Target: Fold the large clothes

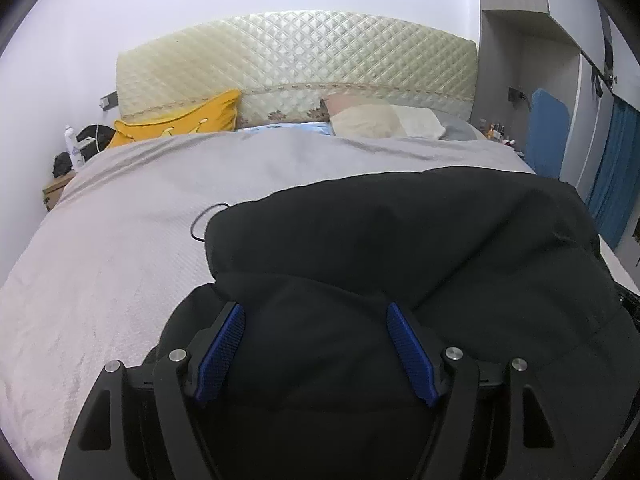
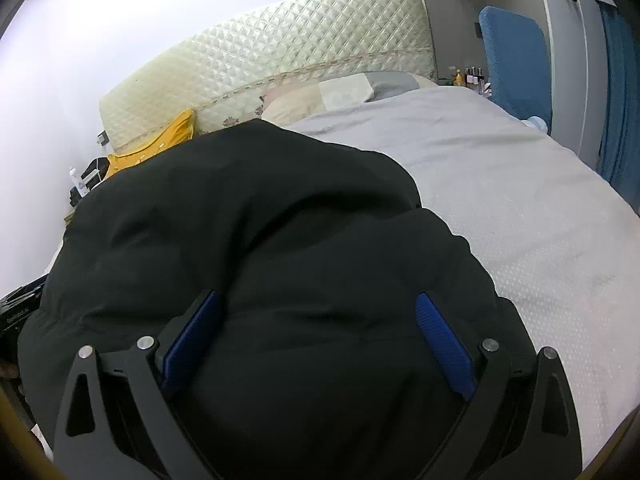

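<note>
A large black garment lies bunched on the grey bed cover; it also fills the right wrist view. My left gripper is open, its blue pads spread over the garment's near left part, with black cloth lying between them. My right gripper is open too, its blue pads spread over the garment's near right part. A thin black cord loop sticks out at the garment's left edge. Whether the pads touch the cloth is unclear.
A quilted cream headboard stands at the far end with a yellow cushion and pale pillows. A bedside table with bottles is at far left. A blue chair and blue curtain stand on the right.
</note>
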### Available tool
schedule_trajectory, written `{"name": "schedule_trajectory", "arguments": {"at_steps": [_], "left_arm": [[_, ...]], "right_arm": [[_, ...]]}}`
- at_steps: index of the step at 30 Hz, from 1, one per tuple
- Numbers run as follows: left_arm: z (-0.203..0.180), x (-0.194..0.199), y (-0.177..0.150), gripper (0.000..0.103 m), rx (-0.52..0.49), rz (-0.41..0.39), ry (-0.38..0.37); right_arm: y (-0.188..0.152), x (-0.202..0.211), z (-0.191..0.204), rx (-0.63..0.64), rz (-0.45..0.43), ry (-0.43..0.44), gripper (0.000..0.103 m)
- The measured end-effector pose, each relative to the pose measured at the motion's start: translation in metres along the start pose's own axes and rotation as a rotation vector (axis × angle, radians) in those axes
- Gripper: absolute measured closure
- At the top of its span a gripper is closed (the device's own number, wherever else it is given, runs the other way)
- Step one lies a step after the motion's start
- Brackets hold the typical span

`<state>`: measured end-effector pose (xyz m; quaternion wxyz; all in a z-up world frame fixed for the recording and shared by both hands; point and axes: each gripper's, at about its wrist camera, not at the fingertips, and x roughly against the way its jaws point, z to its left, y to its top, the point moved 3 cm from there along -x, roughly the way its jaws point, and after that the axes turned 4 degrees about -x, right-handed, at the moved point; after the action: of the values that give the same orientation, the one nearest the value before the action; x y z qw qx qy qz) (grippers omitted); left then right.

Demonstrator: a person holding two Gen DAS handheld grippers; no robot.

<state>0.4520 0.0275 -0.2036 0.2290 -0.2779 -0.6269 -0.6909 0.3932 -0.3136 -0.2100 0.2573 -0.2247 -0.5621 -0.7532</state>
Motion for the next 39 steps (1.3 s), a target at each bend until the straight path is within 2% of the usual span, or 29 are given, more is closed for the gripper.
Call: {"name": "schedule_trajectory", "arguments": {"at_steps": [3,7,10,13,18,25,30,39], "left_arm": [[-0.003,0.017,0.006,0.030,-0.002,0.000,0.019],[-0.010,0.064,0.019,0.030,0.025,-0.060,-0.028],[-0.014,0.107,0.028,0.028,0.040,-0.106,-0.035],[-0.017,0.153,0.036,0.019,0.045,-0.148,-0.018],[-0.026,0.227,0.043,0.011,0.027,-0.225,0.015],[-0.044,0.319,0.024,0.008,0.006,-0.313,-0.001],[-0.051,0.374,0.006,0.008,0.025,-0.369,-0.025],[-0.057,0.426,-0.027,0.008,0.042,-0.384,-0.023]], "right_arm": [[0.000,0.007,-0.001,-0.023,0.004,-0.013,0.005],[0.009,0.027,-0.004,-0.078,0.017,-0.013,0.004],[0.022,0.062,0.004,-0.106,-0.046,0.012,0.000],[0.034,0.100,0.017,-0.107,-0.102,0.038,0.000],[0.047,0.182,0.055,-0.016,-0.220,0.040,0.000],[0.031,0.287,0.088,0.043,-0.339,0.059,0.000],[0.015,0.340,0.100,0.053,-0.388,0.091,0.000],[-0.021,0.401,0.128,0.120,-0.456,0.150,0.000]]}}
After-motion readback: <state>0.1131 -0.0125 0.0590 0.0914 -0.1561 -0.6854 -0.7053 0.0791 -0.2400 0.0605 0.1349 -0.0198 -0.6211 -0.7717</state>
